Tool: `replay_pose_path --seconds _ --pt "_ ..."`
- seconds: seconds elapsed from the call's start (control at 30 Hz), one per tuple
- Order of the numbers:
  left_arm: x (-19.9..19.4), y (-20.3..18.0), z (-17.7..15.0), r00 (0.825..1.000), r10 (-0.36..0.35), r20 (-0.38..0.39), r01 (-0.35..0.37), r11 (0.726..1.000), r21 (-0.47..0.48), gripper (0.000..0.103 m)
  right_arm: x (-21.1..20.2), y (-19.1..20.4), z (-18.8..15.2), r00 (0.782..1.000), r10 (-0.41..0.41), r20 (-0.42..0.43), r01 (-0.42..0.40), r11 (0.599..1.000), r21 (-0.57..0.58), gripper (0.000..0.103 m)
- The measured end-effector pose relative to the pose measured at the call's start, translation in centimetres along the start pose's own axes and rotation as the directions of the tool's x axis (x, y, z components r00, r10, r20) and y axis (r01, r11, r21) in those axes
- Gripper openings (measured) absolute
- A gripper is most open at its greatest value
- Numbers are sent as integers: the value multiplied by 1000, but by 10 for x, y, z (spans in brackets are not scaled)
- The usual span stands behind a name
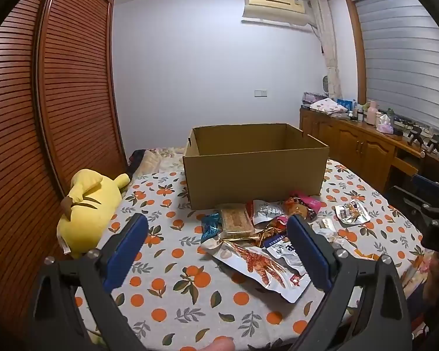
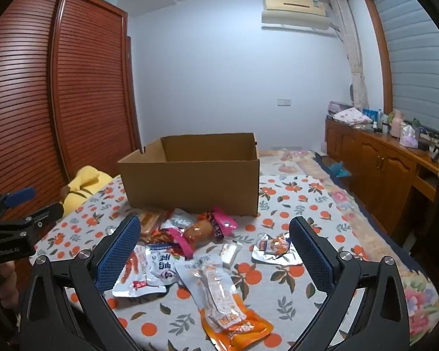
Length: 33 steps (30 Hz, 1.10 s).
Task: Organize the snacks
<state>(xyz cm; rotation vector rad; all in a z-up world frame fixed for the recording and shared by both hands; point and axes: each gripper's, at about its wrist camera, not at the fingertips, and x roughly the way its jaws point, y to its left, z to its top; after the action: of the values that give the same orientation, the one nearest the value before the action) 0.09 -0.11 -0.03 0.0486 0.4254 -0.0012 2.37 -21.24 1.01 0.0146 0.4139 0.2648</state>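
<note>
An open cardboard box (image 1: 254, 169) stands on the orange-print cloth; it also shows in the right wrist view (image 2: 190, 187). A pile of snack packets (image 1: 257, 228) lies in front of it, with a brown cake bar (image 1: 235, 219) and a silver-red pouch (image 1: 260, 266). In the right wrist view an orange-ended pouch (image 2: 225, 301), a pink-wrapped snack (image 2: 202, 231) and a small silver packet (image 2: 273, 248) lie near. My left gripper (image 1: 218, 248) is open and empty above the pile's near edge. My right gripper (image 2: 215, 251) is open and empty above the packets.
A yellow plush toy (image 1: 87, 204) lies at the table's left edge. A slatted wooden wardrobe (image 1: 44, 102) stands on the left. A wooden cabinet (image 2: 389, 169) with bottles runs along the right wall. The left gripper (image 2: 11, 222) shows at the right view's left edge.
</note>
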Motion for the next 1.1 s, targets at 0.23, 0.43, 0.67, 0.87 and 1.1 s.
replay_pose_path --seconds 0.23,0.43,0.67,0.87,1.1 --pt "-4 3 -3 1000 -1 7 1 1000 -8 97 -1 -1 -2 1000 -5 2 5 1000 -14 103" --pt "0 0 -6 1000 0 7 0 1000 -9 97 -1 0 -3 1000 -9 -4 9 1000 -13 103" --pt "0 1 -5 1000 -4 4 4 1000 -12 97 0 0 -4 1000 -17 -12 17 1000 -12 103" --pt "-2 6 -2 1000 -5 6 5 1000 -16 97 -1 1 -4 1000 -19 -10 19 1000 -11 103" --pt "-3 6 -1 1000 -2 9 2 1000 -14 97 -4 2 -2 1000 -18 -6 18 1000 -11 103"
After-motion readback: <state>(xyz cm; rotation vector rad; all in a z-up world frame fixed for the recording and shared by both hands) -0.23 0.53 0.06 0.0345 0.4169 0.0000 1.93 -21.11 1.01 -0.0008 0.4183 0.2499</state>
